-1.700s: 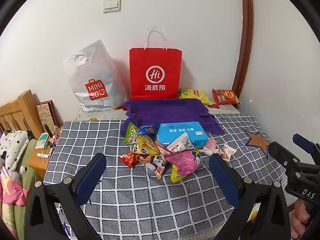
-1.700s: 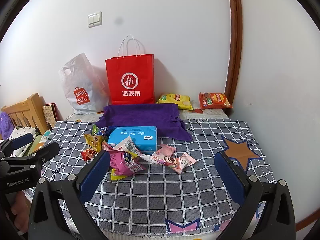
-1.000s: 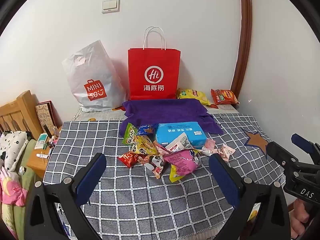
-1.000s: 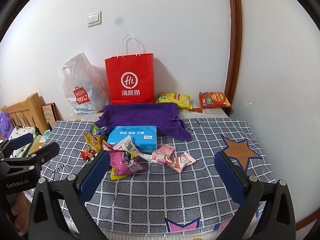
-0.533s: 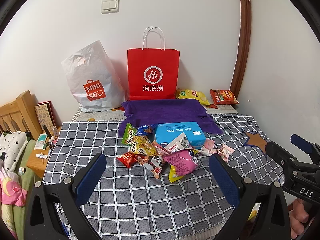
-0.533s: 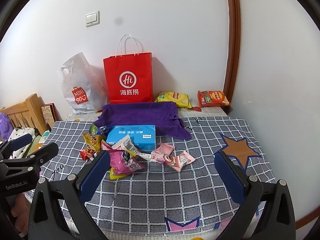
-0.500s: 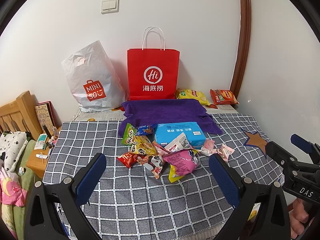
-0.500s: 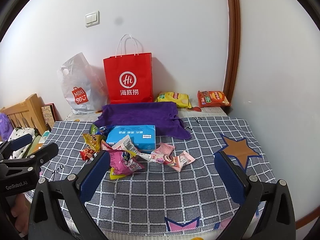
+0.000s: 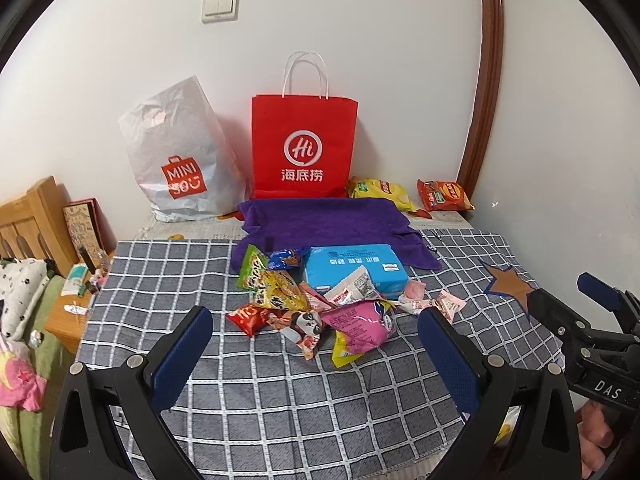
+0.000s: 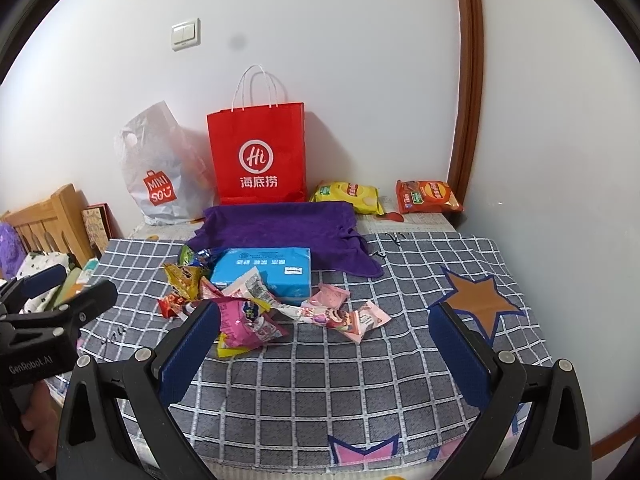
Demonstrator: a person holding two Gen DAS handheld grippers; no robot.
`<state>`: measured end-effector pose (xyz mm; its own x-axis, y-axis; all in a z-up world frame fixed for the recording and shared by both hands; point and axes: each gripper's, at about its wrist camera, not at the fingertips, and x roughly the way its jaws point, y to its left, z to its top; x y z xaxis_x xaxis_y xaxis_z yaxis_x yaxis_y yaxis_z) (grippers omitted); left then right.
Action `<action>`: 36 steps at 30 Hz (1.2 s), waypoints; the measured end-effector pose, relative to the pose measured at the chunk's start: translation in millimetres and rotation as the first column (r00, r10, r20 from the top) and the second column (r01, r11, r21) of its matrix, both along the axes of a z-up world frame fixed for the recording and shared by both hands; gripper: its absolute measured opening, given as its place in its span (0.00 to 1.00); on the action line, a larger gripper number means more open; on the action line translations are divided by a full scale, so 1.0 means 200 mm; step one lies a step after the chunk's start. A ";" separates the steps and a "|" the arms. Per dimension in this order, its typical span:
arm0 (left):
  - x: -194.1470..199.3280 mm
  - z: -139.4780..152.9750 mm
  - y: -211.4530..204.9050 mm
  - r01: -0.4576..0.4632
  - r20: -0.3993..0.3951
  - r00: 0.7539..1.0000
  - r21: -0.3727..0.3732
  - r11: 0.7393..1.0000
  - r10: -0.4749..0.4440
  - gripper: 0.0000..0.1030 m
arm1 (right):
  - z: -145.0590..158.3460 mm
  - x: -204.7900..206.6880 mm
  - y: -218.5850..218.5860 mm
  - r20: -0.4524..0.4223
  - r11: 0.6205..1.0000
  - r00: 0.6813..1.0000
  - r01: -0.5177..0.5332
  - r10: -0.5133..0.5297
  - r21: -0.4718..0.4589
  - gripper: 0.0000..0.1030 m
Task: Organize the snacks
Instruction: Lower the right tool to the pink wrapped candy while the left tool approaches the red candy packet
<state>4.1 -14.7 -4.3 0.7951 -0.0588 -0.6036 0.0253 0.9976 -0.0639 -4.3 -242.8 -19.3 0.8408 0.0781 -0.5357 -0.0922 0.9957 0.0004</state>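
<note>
Little has changed in the past seconds: both the left hand-held gripper (image 9: 312, 344) and right hand-held gripper (image 10: 324, 336) still hover spread and empty at the near edge of the checked cloth (image 9: 280, 392), sorting unstarted, crinkly foil snacks (image 9: 320, 304) heaped mid-bench beside a blue box (image 9: 356, 268).

Blue pack (image 9: 354, 268) partly under snack packets (image 9: 352, 289); print illegible.

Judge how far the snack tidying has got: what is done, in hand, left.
Done: nothing visibly; the snack pile lies loose beside the blue box. In hand: nothing; left gripper and right gripper hover open and empty. Left: sort all packets; the red bag waits behind.
</note>
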 end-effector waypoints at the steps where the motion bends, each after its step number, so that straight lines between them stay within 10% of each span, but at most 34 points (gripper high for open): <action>1: 0.01 -0.02 0.00 0.001 -0.006 1.000 0.002 1.000 -0.001 1.00 | -0.01 0.01 -0.01 0.001 1.000 1.000 0.003 -0.003 -0.007 0.99; 14: 0.27 -0.40 0.19 -0.049 -0.169 0.985 -0.034 0.998 0.042 1.00 | -0.44 0.28 -0.18 -0.147 0.998 0.988 0.057 -0.051 0.037 0.99; 36: 0.52 -0.62 0.33 -0.097 -0.263 0.961 -0.034 0.995 0.084 0.99 | -0.87 0.89 -0.36 -0.395 0.973 0.915 0.158 -0.082 0.166 0.55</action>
<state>107.4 51.9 -127.7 0.6134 -0.0268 -0.7893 -0.0885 0.9908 -0.1025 174.0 -315.5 -193.5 0.5831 0.1223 -0.8031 0.0735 0.9766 0.2020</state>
